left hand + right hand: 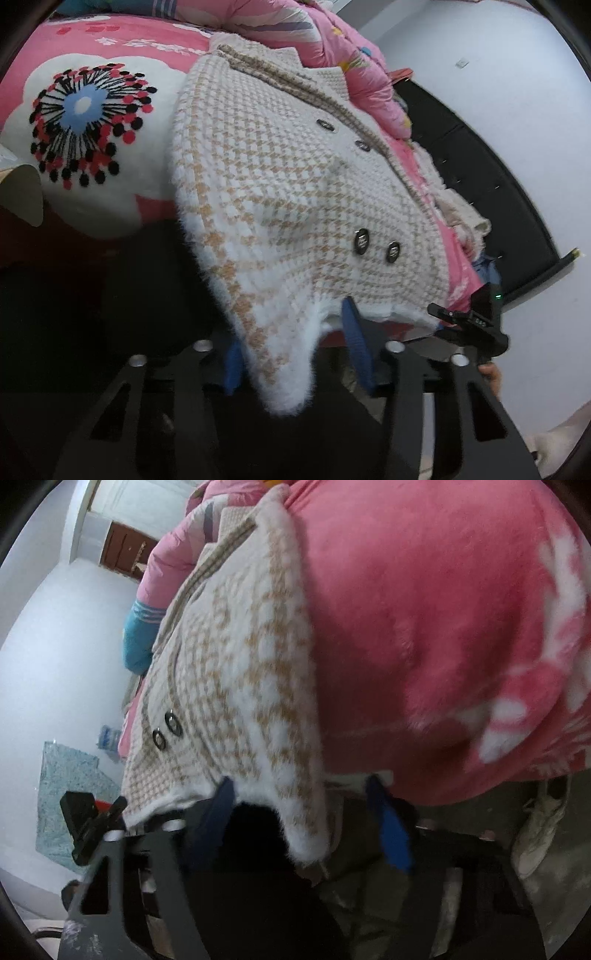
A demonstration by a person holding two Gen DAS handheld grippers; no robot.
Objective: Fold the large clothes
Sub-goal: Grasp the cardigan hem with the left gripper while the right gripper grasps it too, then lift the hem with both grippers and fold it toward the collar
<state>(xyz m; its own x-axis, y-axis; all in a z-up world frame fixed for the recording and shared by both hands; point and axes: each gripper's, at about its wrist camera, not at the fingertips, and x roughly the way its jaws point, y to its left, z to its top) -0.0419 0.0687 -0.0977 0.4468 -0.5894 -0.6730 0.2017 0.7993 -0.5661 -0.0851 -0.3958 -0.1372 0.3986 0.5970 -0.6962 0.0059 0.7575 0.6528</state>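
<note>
A white and tan houndstooth coat (273,177) with dark buttons lies on a pink bed, its hem hanging over the bed edge. My left gripper (295,350) is open, its blue pads either side of the hanging hem corner (280,362). The coat also shows in the right wrist view (236,686). My right gripper (306,827) is open, with the other hem corner (306,830) hanging between its blue pads (395,834). The right gripper shows at the left wrist view's right edge (476,321).
A pink blanket (424,635) with a flower print (81,122) covers the bed. A pink quilt (332,48) is piled behind the coat. A black headboard (480,166) and white wall (498,92) stand at the right. A shoe (539,830) lies on the floor.
</note>
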